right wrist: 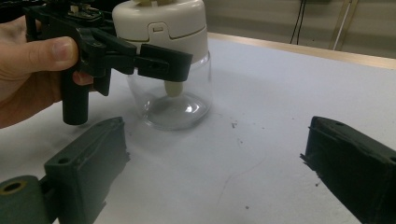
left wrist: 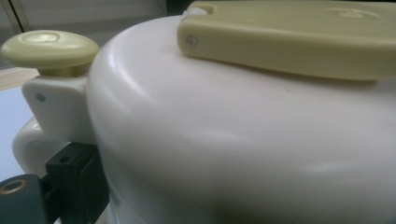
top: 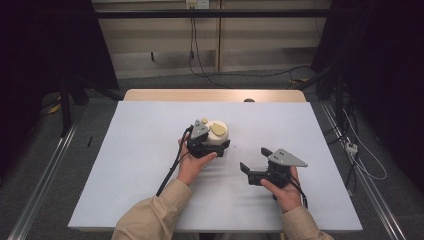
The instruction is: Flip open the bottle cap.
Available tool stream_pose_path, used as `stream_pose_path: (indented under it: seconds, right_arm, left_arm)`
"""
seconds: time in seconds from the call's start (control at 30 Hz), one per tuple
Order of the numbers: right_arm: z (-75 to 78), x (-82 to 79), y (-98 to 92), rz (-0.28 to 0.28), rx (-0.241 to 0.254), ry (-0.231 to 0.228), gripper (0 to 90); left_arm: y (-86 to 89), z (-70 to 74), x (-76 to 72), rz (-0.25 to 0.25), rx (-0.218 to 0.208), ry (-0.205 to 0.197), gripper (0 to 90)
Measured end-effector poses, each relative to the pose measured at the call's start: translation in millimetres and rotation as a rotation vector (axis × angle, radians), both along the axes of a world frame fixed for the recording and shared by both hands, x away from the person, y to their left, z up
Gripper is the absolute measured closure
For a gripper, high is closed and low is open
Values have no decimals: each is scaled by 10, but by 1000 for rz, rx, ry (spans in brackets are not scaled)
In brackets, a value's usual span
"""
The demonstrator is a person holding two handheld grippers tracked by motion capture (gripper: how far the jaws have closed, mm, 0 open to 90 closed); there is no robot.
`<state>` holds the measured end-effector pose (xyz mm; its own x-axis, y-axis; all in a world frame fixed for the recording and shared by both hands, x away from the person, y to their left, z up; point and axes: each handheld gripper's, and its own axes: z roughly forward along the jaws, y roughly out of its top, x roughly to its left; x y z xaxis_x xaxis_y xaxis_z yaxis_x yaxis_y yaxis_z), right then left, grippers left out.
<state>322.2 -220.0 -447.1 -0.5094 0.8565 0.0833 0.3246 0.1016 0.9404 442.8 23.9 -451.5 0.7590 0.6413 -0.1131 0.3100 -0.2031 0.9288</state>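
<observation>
On the white table (top: 150,165), big sheet over a wood top, sits my one work item: a small jar (top: 218,135) near the middle, slightly left of centre. Upright. Clear glass lower body (right wrist: 175,105), cream plastic top (right wrist: 163,21), pale yellow-green flap (left wrist: 299,39) on the top and a round yellow-green knob (left wrist: 49,46) at the side on a cream bracket. Something pale hangs down inside the glass, can't tell what.

My left hand-held gripper (top: 207,142) is right up against the jar on its near-left side, left hand (top: 194,162) wrapped around the grip. From the right gripper view one black jaw crosses the front of the jar just under the cream top; the far jaw is hidden behind it. Looks clamped around the jar at the neck, but whether the jaws actually press it I cannot tell. Left gripper view is jammed against the cream dome, one jaw visible low left under the bracket.

My right hand-held gripper (top: 255,160) is off to the right of the jar, apart from it, jaws spread wide, nothing between them, pointing toward the jar. Right hand (top: 285,192) holds it just above the table.

Black cable (top: 170,172) trails from the left one back along my sleeve.
</observation>
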Motion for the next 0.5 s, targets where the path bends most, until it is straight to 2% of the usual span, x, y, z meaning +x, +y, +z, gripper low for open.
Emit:
stream_pose_path:
  seconds: [0.5]
  right_arm:
    - [102, 130, 88, -9, 4, 28, 58]
  left_arm:
    - [2, -1, -4, 1, 1, 4, 55]
